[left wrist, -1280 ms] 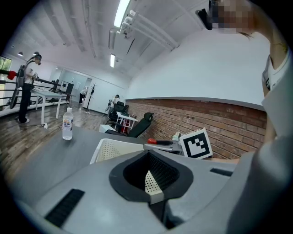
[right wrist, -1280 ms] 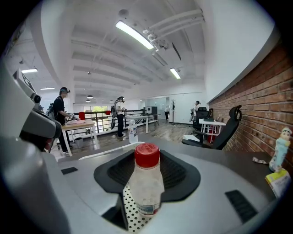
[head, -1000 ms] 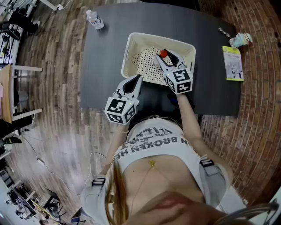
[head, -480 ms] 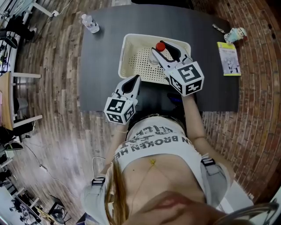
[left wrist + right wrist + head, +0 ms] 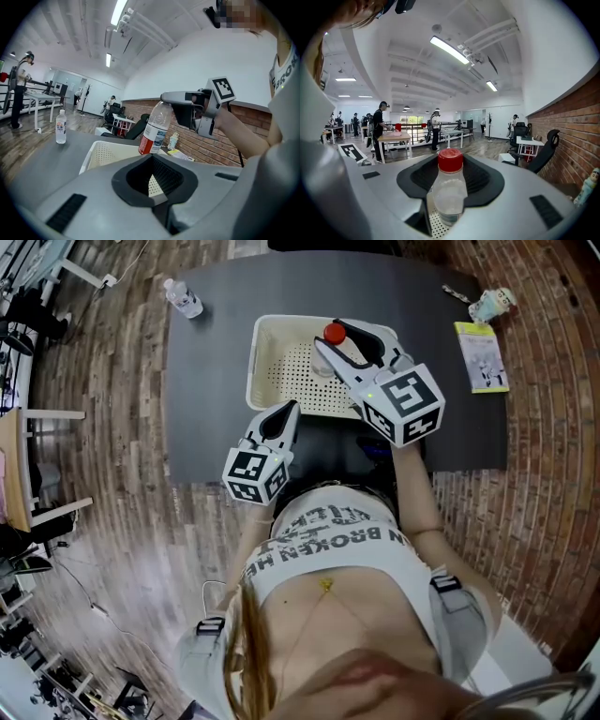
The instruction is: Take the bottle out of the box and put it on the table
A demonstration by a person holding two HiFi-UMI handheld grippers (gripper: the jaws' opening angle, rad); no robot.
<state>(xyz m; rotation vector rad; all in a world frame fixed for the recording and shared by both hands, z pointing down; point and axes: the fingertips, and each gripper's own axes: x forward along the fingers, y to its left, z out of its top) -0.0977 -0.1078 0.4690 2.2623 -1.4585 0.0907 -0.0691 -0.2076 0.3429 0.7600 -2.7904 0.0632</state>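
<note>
A clear bottle (image 5: 449,193) with a red cap (image 5: 334,333) and a red label (image 5: 154,131) hangs upright above the white perforated box (image 5: 281,362), off its floor. My right gripper (image 5: 343,345) is shut on the bottle's upper body, and the cap stands above the jaws. In the left gripper view the right gripper (image 5: 183,108) holds the bottle high over the box (image 5: 100,155). My left gripper (image 5: 292,410) hovers at the table's near edge in front of the box, its jaws together and empty.
A second small water bottle (image 5: 181,298) stands at the far left corner of the dark table (image 5: 206,399). A yellow-green booklet (image 5: 480,356) and a small figurine (image 5: 490,306) lie at the far right. Brick floor lies to the right, wooden floor to the left.
My right gripper has risen with the bottle, lifting it from inside the box to above its rim. The left gripper has stayed where it was.
</note>
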